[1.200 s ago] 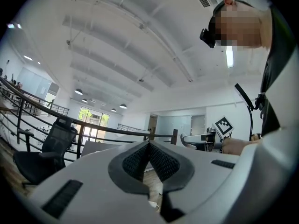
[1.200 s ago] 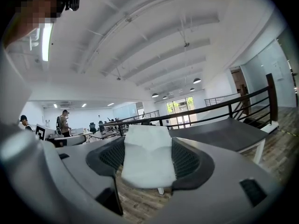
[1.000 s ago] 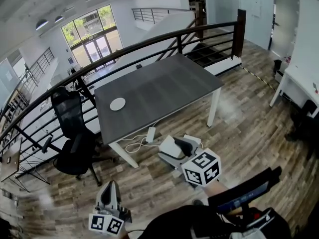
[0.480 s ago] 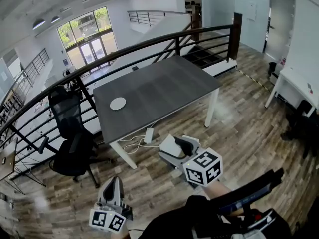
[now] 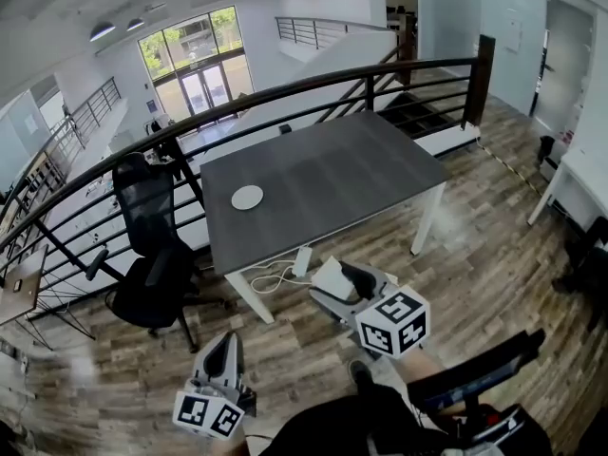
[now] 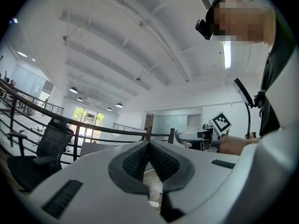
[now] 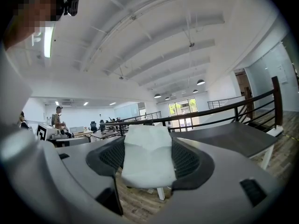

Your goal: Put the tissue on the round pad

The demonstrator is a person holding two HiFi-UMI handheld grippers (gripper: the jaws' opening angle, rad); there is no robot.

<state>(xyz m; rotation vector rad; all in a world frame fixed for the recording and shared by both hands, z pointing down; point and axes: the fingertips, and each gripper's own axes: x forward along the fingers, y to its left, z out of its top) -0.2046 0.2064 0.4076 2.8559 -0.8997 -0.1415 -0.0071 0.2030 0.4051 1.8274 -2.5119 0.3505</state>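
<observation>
A white folded tissue (image 7: 147, 155) is clamped between the jaws of my right gripper (image 7: 147, 158), which is shut on it; in the head view the tissue (image 5: 332, 277) shows at the tip of that gripper (image 5: 340, 284), held over the wooden floor short of the table. The small white round pad (image 5: 247, 197) lies on the dark grey table (image 5: 332, 169), near its left end. My left gripper (image 5: 223, 359) hangs low at the bottom left, far from the table, its jaws (image 6: 149, 158) closed together with nothing between them.
A black office chair (image 5: 152, 255) stands left of the table. A black railing (image 5: 313, 79) runs behind the table. A white power strip with cable (image 5: 285, 272) lies on the floor under the table's near edge. A white desk (image 5: 579, 174) is at the far right.
The view has shifted a little, so table and pad sit slightly lower and to the right. Both grippers hold about the same places; the right still carries the tissue.
</observation>
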